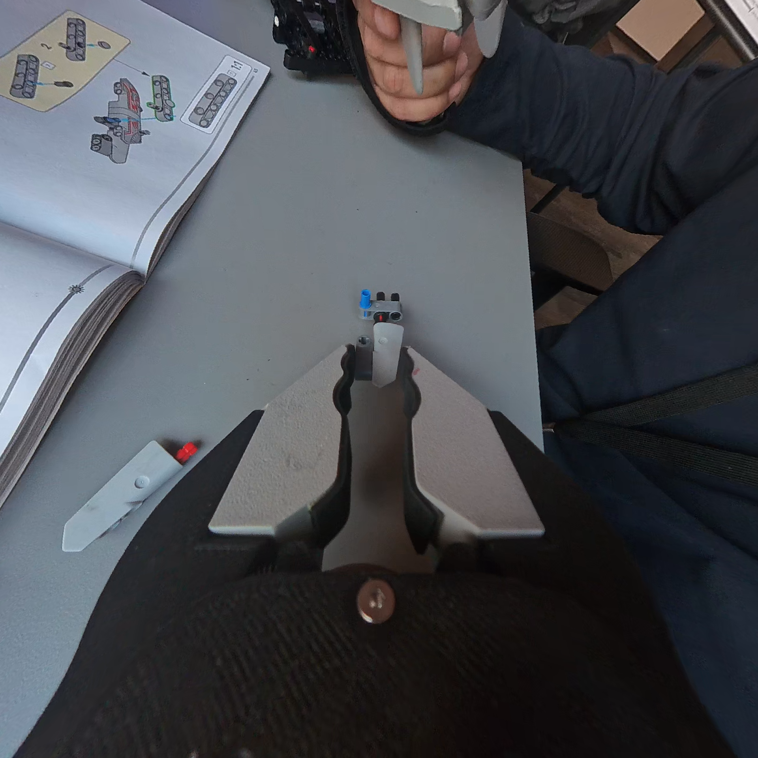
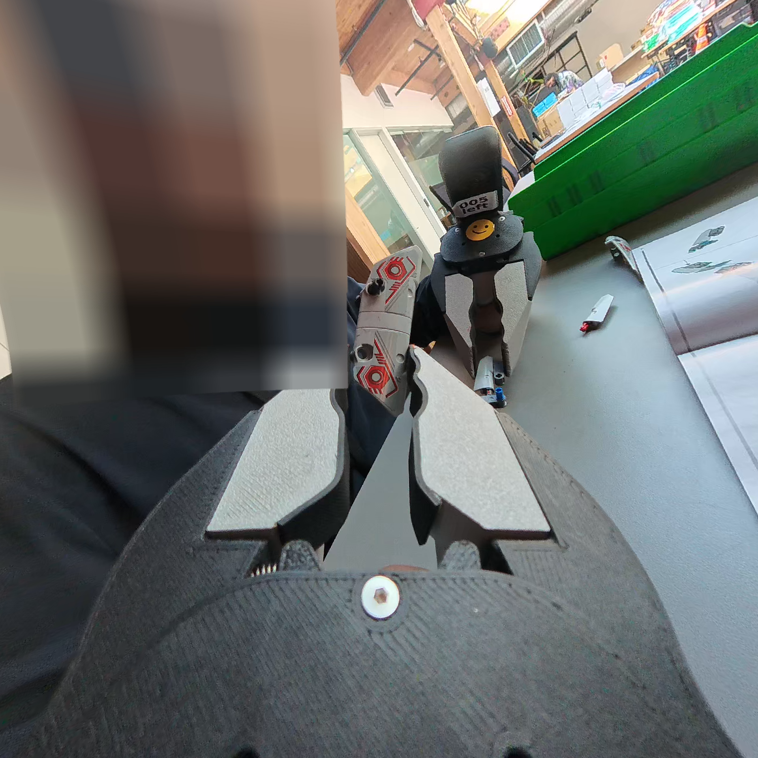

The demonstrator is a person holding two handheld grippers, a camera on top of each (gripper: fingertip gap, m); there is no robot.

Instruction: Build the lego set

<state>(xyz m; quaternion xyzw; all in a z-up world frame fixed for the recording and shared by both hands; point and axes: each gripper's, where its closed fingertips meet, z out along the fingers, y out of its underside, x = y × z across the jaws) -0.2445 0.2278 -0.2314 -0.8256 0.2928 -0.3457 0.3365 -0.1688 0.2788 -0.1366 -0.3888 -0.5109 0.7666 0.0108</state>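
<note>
Grey tabletop (image 1: pixel 287 229) is carrying the work. The left gripper (image 1: pixel 376 361) is pinching a small grey panel assembly (image 1: pixel 385 355) between its fingertips, its far end sitting just beside a short grey beam with blue and black pins (image 1: pixel 379 307) on the table. The right gripper (image 2: pixel 379 369) is clamping a grey panel with red markings (image 2: pixel 383 328), raised off the table in front of the person's dark clothing. A second grey panel with a red pin (image 1: pixel 123 492) is lying near the open instruction booklet (image 1: pixel 82 164). A black partial build (image 1: pixel 311 37) is standing at the far edge.
</note>
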